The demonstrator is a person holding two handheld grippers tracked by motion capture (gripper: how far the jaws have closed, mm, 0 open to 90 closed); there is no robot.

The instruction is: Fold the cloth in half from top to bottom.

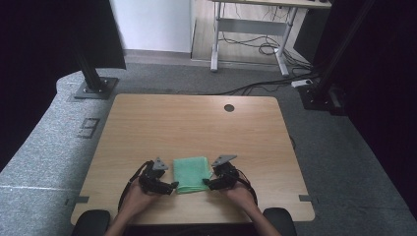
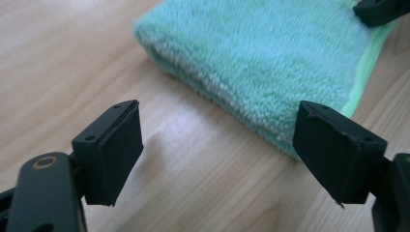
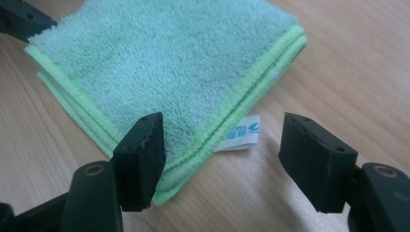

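Cloth point(image 1: 192, 173) folded into a green square lies near your edge of the wooden tabletop point(image 1: 196, 123), with your left gripper point(image 1: 173, 186) and right gripper point(image 1: 205, 183) at its two near corners, both spread wide and holding nothing. You look poised to take the corners, either to unfold or fold again; next, each gripper's jaws need to straddle the stitched edge by the small label point(image 3: 241, 134) before closing. Beyond the tabletop are grey carpet, a white desk frame point(image 1: 251, 29) and loose cables.
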